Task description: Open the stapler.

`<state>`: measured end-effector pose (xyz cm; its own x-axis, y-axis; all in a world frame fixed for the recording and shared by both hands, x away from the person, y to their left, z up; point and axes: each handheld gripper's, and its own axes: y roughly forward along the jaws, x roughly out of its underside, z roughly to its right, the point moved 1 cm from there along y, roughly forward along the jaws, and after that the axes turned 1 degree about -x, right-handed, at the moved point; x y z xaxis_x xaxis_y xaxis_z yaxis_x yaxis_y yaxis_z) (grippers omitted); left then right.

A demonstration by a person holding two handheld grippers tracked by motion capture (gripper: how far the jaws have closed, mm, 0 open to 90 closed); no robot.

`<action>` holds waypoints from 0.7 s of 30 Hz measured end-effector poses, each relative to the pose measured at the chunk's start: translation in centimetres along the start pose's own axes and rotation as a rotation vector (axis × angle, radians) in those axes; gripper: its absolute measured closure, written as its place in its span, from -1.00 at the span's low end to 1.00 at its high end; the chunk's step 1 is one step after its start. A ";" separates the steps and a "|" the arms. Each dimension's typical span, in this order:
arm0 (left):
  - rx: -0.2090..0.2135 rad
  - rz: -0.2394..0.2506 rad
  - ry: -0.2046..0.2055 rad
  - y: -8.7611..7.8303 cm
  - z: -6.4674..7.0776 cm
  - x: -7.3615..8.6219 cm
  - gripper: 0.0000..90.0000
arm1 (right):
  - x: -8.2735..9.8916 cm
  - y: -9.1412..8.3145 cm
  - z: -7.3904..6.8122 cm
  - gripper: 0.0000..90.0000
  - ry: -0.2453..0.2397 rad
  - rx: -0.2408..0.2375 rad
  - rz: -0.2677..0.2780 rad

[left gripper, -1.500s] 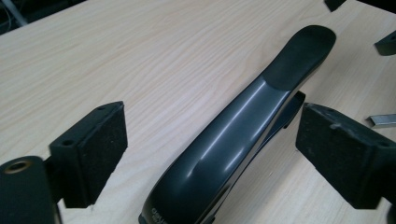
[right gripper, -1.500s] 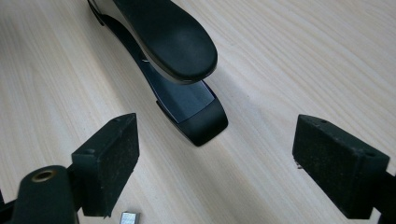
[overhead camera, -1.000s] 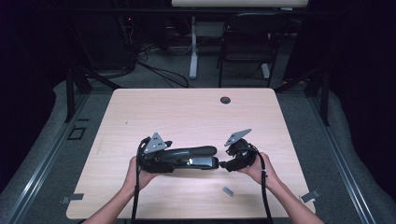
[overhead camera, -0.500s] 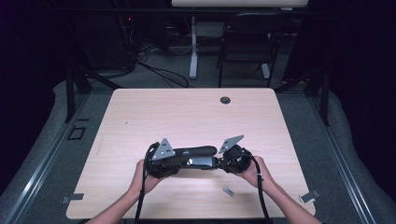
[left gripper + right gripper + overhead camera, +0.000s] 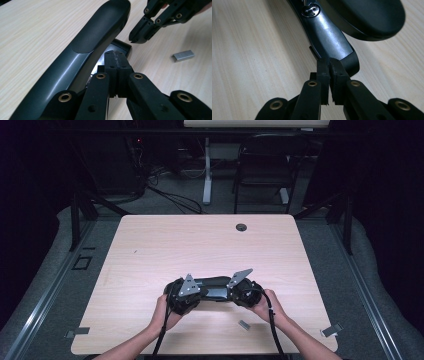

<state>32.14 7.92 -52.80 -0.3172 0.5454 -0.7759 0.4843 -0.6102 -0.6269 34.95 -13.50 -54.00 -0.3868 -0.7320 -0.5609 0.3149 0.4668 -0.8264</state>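
1. Both hands have dropped toward the table (image 5: 150, 250) since a second ago, bringing the two grippers in at either end of the stapler (image 5: 212, 288).
2. I can see the left gripper (image 5: 115, 60) has just been closing; its jaws are now pressed together, nothing between them, their tips beside the stapler's base.
3. The right gripper (image 5: 329, 65) has also just been closing; its jaws meet with only a hairline gap and nothing between them, tips at the stapler's rear end.
4. The stapler lies on the near middle of the table, its top arm (image 5: 95, 45) raised open above the base.
5. A staple strip (image 5: 184, 55) rests just beside it, untouched.
6. My read: with both pairs shut, I would now be pushing or steadying the stapler, not gripping it. Loading the strip still lies ahead.
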 end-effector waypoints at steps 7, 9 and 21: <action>-0.033 0.005 -0.067 1.1 0.0 0.3 1.00 | -0.2 0.8 0.1 0.97 -0.010 0.014 -0.009; -0.036 -0.008 -0.067 1.4 0.1 0.4 1.00 | -0.3 0.9 0.1 0.97 -0.013 0.013 -0.006; -0.070 -0.002 -0.016 3.5 1.3 0.9 1.00 | -0.1 2.1 0.4 0.95 -0.018 0.010 -0.032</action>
<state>32.48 5.50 -55.77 -0.3311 0.5370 -0.7759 0.5390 -0.5673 -0.6226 36.00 -12.65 -55.61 -0.3809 -0.7556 -0.5328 0.3114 0.4377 -0.8434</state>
